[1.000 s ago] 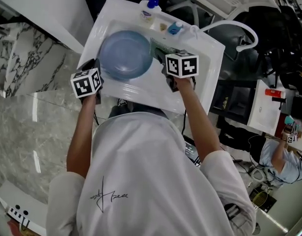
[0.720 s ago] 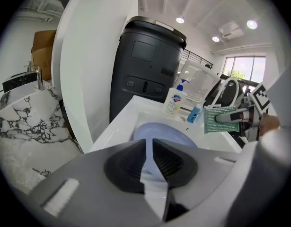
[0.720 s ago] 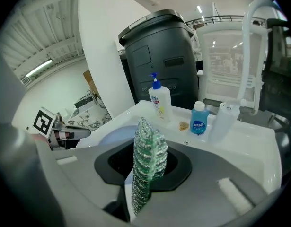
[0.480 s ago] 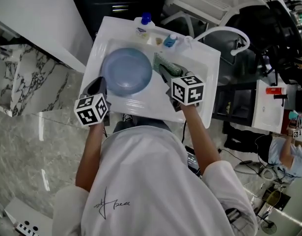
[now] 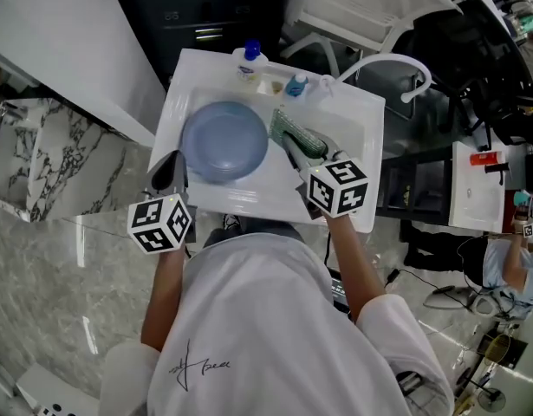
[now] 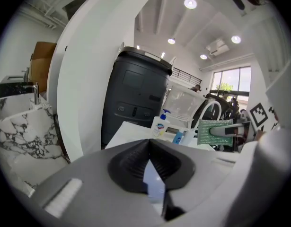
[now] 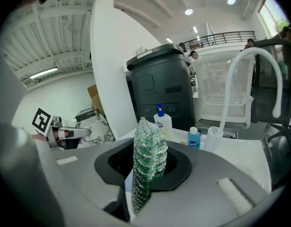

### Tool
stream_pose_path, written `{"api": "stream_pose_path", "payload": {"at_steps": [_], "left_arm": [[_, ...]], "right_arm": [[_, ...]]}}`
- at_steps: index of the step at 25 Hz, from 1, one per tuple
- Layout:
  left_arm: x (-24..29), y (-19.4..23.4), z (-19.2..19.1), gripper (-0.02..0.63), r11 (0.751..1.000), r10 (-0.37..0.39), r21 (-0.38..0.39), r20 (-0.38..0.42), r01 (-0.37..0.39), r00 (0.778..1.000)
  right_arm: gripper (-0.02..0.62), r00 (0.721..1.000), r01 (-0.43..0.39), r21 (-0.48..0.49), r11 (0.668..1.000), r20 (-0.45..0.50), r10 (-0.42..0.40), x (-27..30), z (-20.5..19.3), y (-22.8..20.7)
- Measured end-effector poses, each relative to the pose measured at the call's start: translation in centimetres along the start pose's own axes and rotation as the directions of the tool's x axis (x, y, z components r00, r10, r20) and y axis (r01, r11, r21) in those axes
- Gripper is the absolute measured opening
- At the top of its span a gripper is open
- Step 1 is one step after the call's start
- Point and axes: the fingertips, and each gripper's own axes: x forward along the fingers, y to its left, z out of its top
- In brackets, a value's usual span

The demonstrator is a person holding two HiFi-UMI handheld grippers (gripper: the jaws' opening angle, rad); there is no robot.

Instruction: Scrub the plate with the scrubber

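A round blue plate (image 5: 224, 141) lies in the white sink (image 5: 360, 115). My left gripper (image 5: 172, 163) is at the plate's near-left rim. In the left gripper view the jaws of the left gripper (image 6: 149, 148) stand shut, with a sliver of the blue plate (image 6: 153, 183) between them. My right gripper (image 5: 301, 152) is just right of the plate, shut on a green mesh scrubber (image 5: 294, 133). The scrubber (image 7: 147, 160) stands upright between the jaws of that gripper (image 7: 146, 148). The scrubber (image 6: 215, 132) also shows from the left gripper view.
A soap pump bottle (image 5: 249, 61) and a small blue bottle (image 5: 296, 85) stand on the sink's back rim, beside a white curved faucet (image 5: 396, 63). A dark bin (image 6: 136, 98) stands behind. Marble slabs (image 5: 41, 163) lie left; another person (image 5: 513, 267) is far right.
The head view has shifted, so both grippers sit lower in it. The right gripper has drawn back slightly with the scrubber. Both grips look unchanged.
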Motion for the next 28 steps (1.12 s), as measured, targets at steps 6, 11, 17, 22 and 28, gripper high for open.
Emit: {"api": "stream_pose_path", "payload": {"at_steps": [6, 11, 17, 22, 28], "left_arm": [[-2.1, -2.5, 2.7, 0.055, 0.998, -0.049, 0.051, 0.065, 0.046, 0.997], [-3.8, -4.1, 5.3, 0.055, 0.995, -0.099, 0.026, 0.145, 0.097, 0.984], [-6.6, -5.1, 7.9, 0.054, 0.992, -0.125, 0.044, 0.223, 0.119, 0.967], [-8.1, -5.2, 8.4, 0.054, 0.993, -0.110, 0.077, 0.247, 0.094, 0.963], [-8.9, -4.9, 7.8, 0.054, 0.994, -0.108, 0.061, 0.244, 0.096, 0.964]], "right_arm": [[0.064, 0.995, 0.001, -0.038, 0.999, 0.096, 0.003, -3.2, 2.7, 1.7], [0.064, 0.986, 0.011, -0.074, 0.997, 0.165, 0.001, -5.4, 4.6, 2.5], [0.064, 0.974, 0.009, -0.109, 0.994, 0.227, 0.016, -7.8, 6.2, 3.9], [0.063, 0.969, -0.020, -0.149, 0.989, 0.241, 0.056, -9.0, 7.4, 5.5], [0.060, 0.970, -0.034, -0.134, 0.990, 0.233, 0.065, -9.2, 7.1, 6.0]]}}
